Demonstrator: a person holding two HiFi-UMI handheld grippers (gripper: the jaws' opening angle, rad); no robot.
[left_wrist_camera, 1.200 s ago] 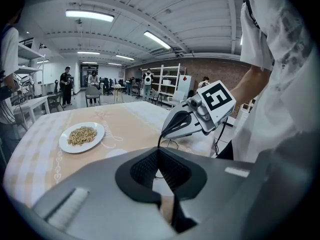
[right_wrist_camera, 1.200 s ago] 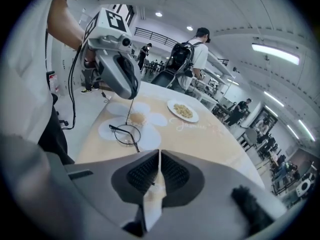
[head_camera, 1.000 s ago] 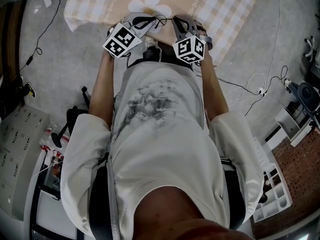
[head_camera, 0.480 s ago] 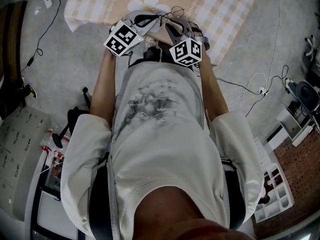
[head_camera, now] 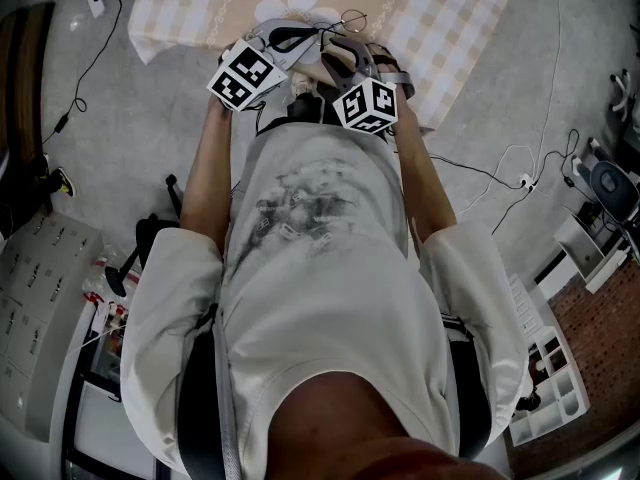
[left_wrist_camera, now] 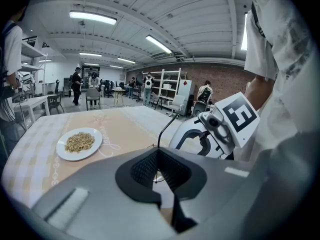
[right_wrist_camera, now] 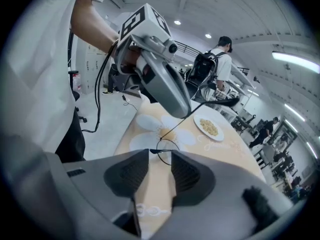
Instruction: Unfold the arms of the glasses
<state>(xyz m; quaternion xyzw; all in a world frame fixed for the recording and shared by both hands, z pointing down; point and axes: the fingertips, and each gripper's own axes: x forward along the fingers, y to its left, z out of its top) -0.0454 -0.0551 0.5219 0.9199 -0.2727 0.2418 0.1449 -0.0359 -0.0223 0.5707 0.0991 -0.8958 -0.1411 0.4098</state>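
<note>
Over near edge of surface [left_wrist_camera: 120,126]: two hand-held tools w/ thin wire glasses [right_wrist_camera: 168,152].
L tool [left_wrist_camera: 158,154] is clamped tight on one glasses arm, holding them up off the cloth. R tool [right_wrist_camera: 160,156] jaws have just been opening and stand wide apart, lens end btwn the tips, not gripped.

Glasses [right_wrist_camera: 168,151]: one pair, wire-framed.
Hand-held grippers: two, namely the left gripper [head_camera: 312,36] and the right gripper [head_camera: 335,56].
Marker cubes: two, one per gripper, the left cube [head_camera: 245,76] and the right cube [head_camera: 365,105].
Table [left_wrist_camera: 125,124]: one, under one checked cloth.
Plate [left_wrist_camera: 61,148]: one, white and round, set away from the table's near edge.
Heap of grains [left_wrist_camera: 80,141]: one, on the plate.
Persons [left_wrist_camera: 76,84] beyond the table's far edge: at least four; the smaller figures are too blurred to count.
</note>
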